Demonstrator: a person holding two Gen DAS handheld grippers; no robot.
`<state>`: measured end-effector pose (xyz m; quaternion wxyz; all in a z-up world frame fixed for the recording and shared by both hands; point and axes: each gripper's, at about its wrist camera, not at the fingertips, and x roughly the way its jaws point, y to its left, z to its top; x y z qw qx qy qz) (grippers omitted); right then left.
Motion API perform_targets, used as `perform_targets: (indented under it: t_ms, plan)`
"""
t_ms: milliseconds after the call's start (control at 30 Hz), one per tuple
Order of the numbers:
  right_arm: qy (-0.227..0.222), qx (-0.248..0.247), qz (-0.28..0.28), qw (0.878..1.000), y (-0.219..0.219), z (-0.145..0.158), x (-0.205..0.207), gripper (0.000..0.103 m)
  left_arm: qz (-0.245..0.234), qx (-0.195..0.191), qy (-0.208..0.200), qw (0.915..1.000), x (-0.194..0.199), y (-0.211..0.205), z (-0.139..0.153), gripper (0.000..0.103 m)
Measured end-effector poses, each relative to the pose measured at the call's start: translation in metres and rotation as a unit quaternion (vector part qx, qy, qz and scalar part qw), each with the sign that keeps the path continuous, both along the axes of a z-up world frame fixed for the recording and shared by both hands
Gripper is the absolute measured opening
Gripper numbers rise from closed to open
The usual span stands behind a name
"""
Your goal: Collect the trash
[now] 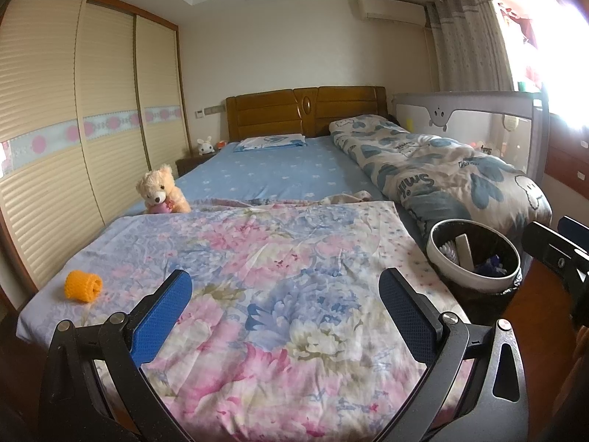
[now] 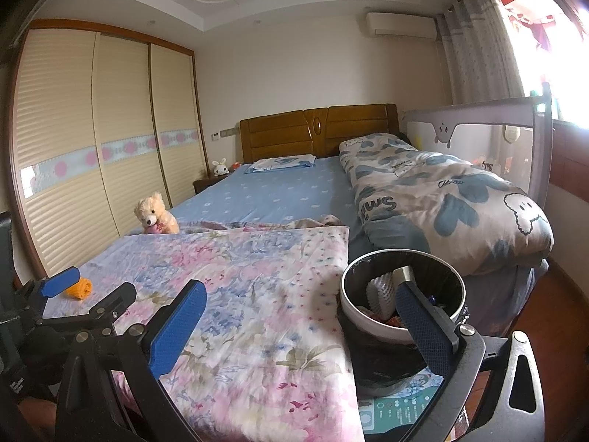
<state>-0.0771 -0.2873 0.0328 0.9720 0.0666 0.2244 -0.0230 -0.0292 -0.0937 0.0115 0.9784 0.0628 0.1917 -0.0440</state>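
One bed (image 1: 279,176), one bin, one orange scrap.
One trash bin (image 1: 475,283) stands at the bed's right foot corner; one orange knitted scrap (image 1: 83,286) lies on the bed's left foot corner; left gripper (image 1: 285,316) and right gripper (image 2: 300,326) both hold jaws apart, empty.

Premises: a bedroom in a private home. A double bed (image 1: 279,173) with a wooden headboard (image 1: 305,110) occupies most of the room. It carries a folded quilt (image 1: 434,162) and a flowered blanket (image 1: 257,276). Sliding wardrobe doors (image 1: 73,118) line one wall. A curtain (image 1: 467,33) hangs beside a bright window. An air conditioner (image 1: 390,9) is mounted high. A teddy bear (image 1: 160,189) and what appears to be a child's bed rail (image 1: 464,110) indicate family use.
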Motion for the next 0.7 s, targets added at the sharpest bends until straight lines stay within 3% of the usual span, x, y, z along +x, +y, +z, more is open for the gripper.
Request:
perform_targets:
  t_ms: [700]
  plan:
    - [0.004,0.004,0.001,1.000,0.0023,-0.0006,0.0012,0.103,0.000,-0.003,0.001,1.0000,0.0021,0.0024,0.0009,0.103]
